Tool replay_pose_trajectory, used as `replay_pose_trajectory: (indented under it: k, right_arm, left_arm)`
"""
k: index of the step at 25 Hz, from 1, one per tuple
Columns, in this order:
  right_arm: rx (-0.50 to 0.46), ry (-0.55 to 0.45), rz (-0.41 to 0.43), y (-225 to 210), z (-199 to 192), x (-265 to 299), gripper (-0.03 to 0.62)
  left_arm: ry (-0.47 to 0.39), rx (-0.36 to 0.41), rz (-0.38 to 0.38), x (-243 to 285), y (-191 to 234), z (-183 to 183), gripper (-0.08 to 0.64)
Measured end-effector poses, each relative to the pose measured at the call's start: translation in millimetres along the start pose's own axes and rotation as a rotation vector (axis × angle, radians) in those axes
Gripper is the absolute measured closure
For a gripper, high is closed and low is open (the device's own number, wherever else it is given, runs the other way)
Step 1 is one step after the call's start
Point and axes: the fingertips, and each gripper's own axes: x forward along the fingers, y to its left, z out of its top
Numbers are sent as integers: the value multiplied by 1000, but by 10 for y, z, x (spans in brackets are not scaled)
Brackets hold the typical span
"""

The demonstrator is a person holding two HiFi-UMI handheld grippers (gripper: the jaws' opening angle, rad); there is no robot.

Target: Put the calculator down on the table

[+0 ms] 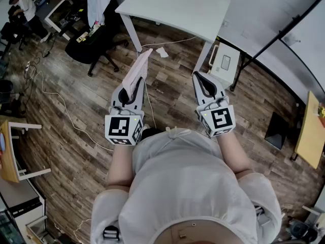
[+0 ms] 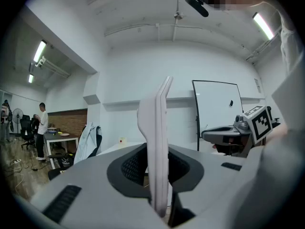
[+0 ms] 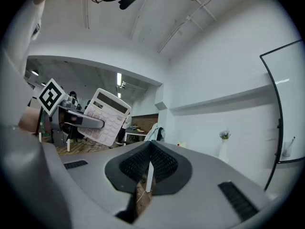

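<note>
A pale pink calculator (image 1: 137, 71) stands edge-on between the jaws of my left gripper (image 1: 131, 89), sticking out forward over the wooden floor. In the left gripper view the calculator (image 2: 157, 137) rises as a thin slab, and the left gripper (image 2: 159, 180) is shut on its lower end. From the right gripper view its keys and display (image 3: 106, 117) face me at the left. My right gripper (image 1: 200, 78) is held level beside it, shut with nothing between its jaws (image 3: 150, 163). A white table (image 1: 177, 6) stands ahead of both grippers.
A black office chair with a pale jacket (image 1: 95, 29) stands at the left of the table. A white box (image 1: 224, 62) leans by the table's right leg. Cables (image 1: 51, 93) trail over the floor. A person (image 1: 23, 6) sits at a far desk.
</note>
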Motion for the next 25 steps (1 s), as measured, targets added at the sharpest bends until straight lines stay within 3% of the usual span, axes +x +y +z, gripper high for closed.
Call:
replay_pose_trajectory:
  k: [16,25]
  right_arm:
    - [72,6,-34,-82,-116,34,589]
    - [104,47,-3,-70,-314,485,589]
  left_arm:
    - [20,-15,-22,77,17,-44,480]
    - [54,-27,-20,263,338,-169,480]
